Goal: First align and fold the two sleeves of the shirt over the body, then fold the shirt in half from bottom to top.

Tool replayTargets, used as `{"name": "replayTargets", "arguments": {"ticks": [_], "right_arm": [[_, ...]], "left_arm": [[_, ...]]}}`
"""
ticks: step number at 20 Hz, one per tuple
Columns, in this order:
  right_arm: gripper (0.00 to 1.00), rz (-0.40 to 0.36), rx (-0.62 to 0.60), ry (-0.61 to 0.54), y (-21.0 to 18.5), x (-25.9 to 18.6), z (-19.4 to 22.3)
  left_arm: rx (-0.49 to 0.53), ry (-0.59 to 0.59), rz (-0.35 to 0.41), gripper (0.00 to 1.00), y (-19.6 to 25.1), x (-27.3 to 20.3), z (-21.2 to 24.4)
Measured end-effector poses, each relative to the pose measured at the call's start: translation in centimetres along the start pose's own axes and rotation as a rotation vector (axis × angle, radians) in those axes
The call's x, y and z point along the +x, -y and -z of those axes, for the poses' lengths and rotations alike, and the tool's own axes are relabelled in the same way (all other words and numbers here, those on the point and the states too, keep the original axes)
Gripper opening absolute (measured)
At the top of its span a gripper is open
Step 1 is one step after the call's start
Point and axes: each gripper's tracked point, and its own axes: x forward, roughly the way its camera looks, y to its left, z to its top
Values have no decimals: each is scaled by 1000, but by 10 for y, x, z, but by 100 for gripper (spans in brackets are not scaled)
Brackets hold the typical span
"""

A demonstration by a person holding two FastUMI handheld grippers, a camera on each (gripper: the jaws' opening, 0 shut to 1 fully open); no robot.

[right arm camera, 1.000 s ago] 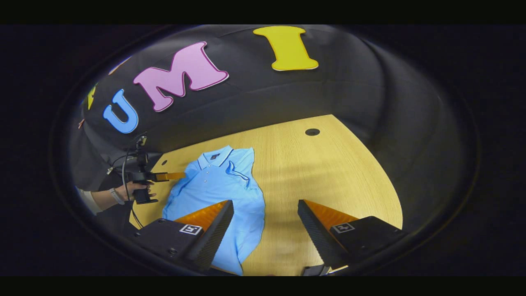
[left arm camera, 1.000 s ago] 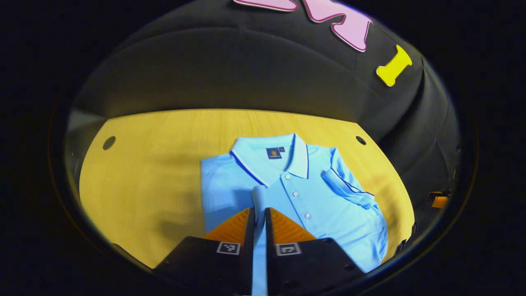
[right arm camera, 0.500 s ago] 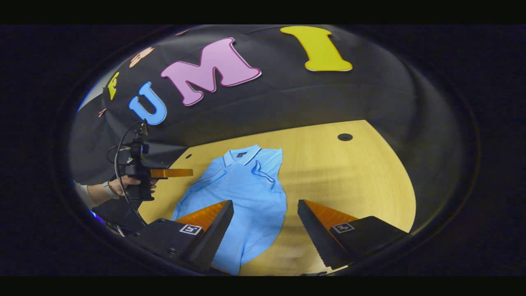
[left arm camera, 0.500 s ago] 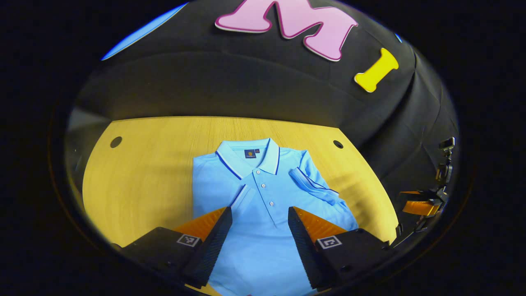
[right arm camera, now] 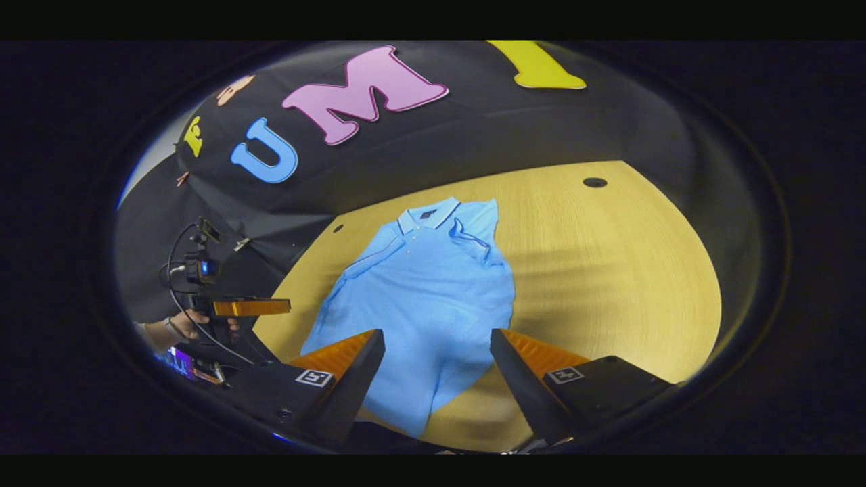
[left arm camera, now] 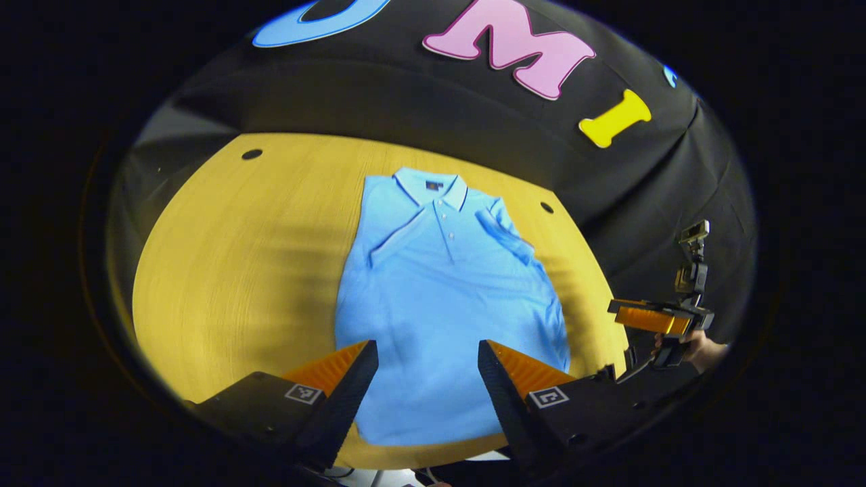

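On the bench (left arm camera: 223, 270) the shirt (left arm camera: 440, 297) lies flat, collar toward the far edge and hem at the near edge, with the left sleeve (left arm camera: 396, 233) and right sleeve (left arm camera: 504, 233) both lying over the body, so the sleeve step looks done. The left gripper (left arm camera: 426, 375) and right gripper (right arm camera: 436, 362) hover above the hem end, jaws apart and empty. Left to do, it seems: the bottom-to-top fold.

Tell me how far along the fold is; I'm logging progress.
Done: both sleeves lie folded over the polo shirt body. In hand: nothing; the left claw and right claw are open above the hem. Left: the bottom-to-top fold, since the shirt lies full length on the wooden table.
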Motion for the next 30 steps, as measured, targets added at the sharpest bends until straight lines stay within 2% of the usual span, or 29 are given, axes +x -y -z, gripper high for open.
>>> {"name": "replayTargets", "arguments": {"ticks": [5, 8, 12, 13, 14, 15, 16, 17, 18, 19, 20, 21, 22, 23, 24, 25, 26, 28, 29, 30], "right_arm": [[98, -2, 121, -111, -13, -3, 65], [98, 10, 208, -138, -16, 3, 85], [100, 42, 266, -233, -16, 2, 130], [91, 52, 278, -250, -15, 3, 139], [91, 59, 299, -273, -15, 4, 148], [98, 63, 332, -299, -16, 4, 159], [98, 44, 372, -291, -24, 10, 159], [92, 31, 414, -288, -29, 13, 160], [96, 23, 459, -289, -32, 15, 158], [96, 26, 509, -293, -33, 19, 158], [91, 38, 549, -298, -31, 21, 157], [92, 47, 583, -290, -28, 24, 153], [83, 56, 603, -284, -26, 27, 151], [87, 67, 607, -285, -25, 35, 151], [76, 71, 602, -293, -26, 40, 153], [67, 78, 593, -309, -26, 44, 158], [48, 76, 587, -318, -27, 45, 162], [28, 63, 576, -319, -29, 49, 166], [14, 44, 589, -309, -31, 52, 163], [11, 25, 594, -309, -34, 53, 163]], "left_arm": [[-37, -84, 26, 95, -14, -4, 66], [-82, -89, 58, 95, -17, -4, 82], [-98, -149, 62, 95, -32, 0, 108], [-109, -166, 71, 95, -34, 1, 111], [-124, -182, 74, 95, -37, 3, 115], [-130, -197, 83, 95, -38, 3, 116], [-133, -199, 88, 95, -39, 4, 116], [-135, -210, 95, 94, -39, 4, 115], [-135, -227, 95, 93, -40, 5, 117], [-139, -237, 98, 93, -41, 6, 117], [-157, -238, 105, 91, -40, 8, 114], [-189, -241, 107, 90, -40, 10, 112], [-217, -244, 120, 89, -39, 10, 112], [-238, -246, 118, 88, -41, 11, 110], [-256, -252, 114, 88, -43, 15, 110], [-270, -257, 110, 83, -43, 17, 109], [-286, -252, 105, 82, -44, 18, 108], [-263, -252, 67, 81, -50, 20, 115], [-210, -252, 45, 70, -55, 23, 121], [-157, -254, 38, 45, -57, 23, 125]]}}
